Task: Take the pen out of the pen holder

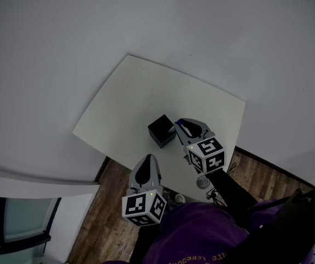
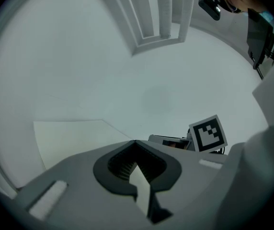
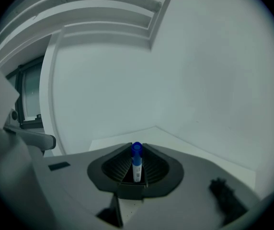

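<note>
Desk [image 1: 201,100]: white, bare apart from the pen holder, with wood floor along its near edge. Left claw [image 2: 135,146]: clenched with nothing between the jaws, hanging at the near desk edge, well apart from the work and taking no part in it. Right claw [image 1: 182,126]: over the desk just beside the pen holder [image 1: 161,130], a small black open-topped cube, on its right side. The right gripper view shows the jaws closed on the pen [image 3: 136,164], which has a white barrel and a blue cap. It stands upright between the ribbed pads with the cap end poking past the jaw tips. That view has only wall and desk corner behind the pen and no holder, and the head view shows a blue end at the claw tips beside the cube rather than over its mouth. Judgement: the pen looks lifted clear of the holder, so the extraction step is essentially done, though the head view is too small to confirm the lower end is free. Next move calls for carrying the pen sideways away from the cube while keeping the grip firm, lowering it to bare desk, then releasing.
</note>
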Available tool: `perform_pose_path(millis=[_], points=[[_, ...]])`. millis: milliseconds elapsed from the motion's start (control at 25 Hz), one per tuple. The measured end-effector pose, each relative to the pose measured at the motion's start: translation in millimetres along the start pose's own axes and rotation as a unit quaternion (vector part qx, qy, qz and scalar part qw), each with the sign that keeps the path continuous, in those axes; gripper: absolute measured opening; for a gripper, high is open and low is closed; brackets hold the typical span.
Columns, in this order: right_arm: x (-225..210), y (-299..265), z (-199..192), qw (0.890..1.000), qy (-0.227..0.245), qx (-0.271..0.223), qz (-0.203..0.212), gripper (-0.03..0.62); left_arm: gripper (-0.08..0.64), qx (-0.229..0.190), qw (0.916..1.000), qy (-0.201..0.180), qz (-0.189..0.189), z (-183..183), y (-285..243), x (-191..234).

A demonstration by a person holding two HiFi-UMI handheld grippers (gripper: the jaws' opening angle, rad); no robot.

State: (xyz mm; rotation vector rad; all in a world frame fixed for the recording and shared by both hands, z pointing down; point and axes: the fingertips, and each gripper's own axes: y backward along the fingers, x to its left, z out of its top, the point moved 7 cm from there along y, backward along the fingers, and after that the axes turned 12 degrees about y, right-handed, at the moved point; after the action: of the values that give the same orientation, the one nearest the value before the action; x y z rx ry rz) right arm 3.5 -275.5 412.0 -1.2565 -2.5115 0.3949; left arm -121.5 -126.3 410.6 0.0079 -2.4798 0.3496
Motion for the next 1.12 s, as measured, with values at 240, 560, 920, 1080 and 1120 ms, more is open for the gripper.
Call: perform_pose_path(millis=[240,560,920,1080,1120], points=[[-2,6,5,1.0,-0.003,-0.012,-0.006,0.074,0.005,-0.001,1.0,-0.003,-0.002,1,1,-2],[-5,16,12,1.0,-0.005,-0.026,-0.008,0.074,0.005,-0.003,1.0,-0.004,-0.001,1,2,-4],[-6,27,22,0.999,0.002,-0.041,-0.015,0.074,0.005,-0.005,1.0,-0.007,-0.005,2,3,-8],[-5,34,24,0.999,0.005,-0.048,-0.017,0.074,0.005,-0.006,0.9999,-0.008,-0.008,2,4,-11],[-5,36,25,0.999,0.003,-0.05,-0.017,0.074,0.005,-0.007,0.9999,-0.008,-0.009,2,4,-13]])
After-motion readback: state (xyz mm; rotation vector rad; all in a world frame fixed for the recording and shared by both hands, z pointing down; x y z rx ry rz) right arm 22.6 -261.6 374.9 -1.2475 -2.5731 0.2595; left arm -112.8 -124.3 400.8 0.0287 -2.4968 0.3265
